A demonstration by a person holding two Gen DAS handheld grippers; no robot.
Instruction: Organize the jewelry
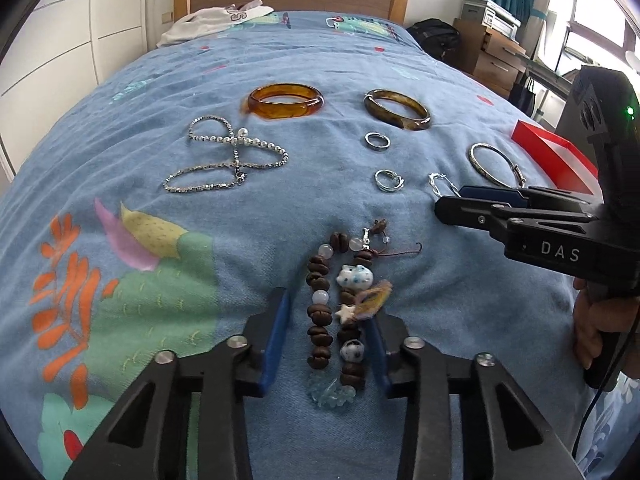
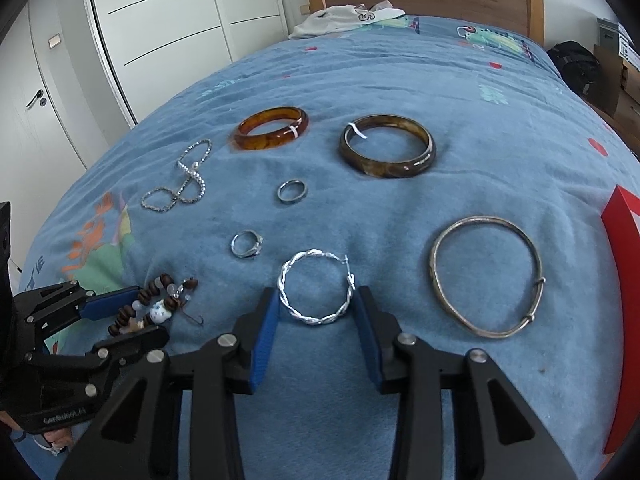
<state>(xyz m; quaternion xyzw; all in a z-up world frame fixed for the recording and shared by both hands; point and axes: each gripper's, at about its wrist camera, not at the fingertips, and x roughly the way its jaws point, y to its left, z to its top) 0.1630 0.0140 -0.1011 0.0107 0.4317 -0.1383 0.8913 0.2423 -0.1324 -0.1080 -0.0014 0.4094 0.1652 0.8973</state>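
A brown bead bracelet (image 1: 320, 316) with white charms lies folded on the blue bedspread (image 1: 200, 80) between the fingers of my left gripper (image 1: 326, 308). The left pad stands clear of the beads, so this gripper is open. In the right wrist view a twisted silver hoop (image 2: 308, 318) lies flat inside my right gripper (image 2: 316, 292), and both blue pads touch its sides. The left wrist view shows that gripper (image 1: 450, 198) low at the right, with the hoop (image 1: 440, 184) at its tips.
Further back lie an amber bangle (image 2: 264, 140), a dark brown bangle (image 2: 384, 170), a silver chain (image 2: 192, 176), two small rings (image 2: 292, 201) (image 2: 256, 248) and a thin silver bangle (image 2: 434, 268). A red box (image 2: 624, 240) sits at the right edge.
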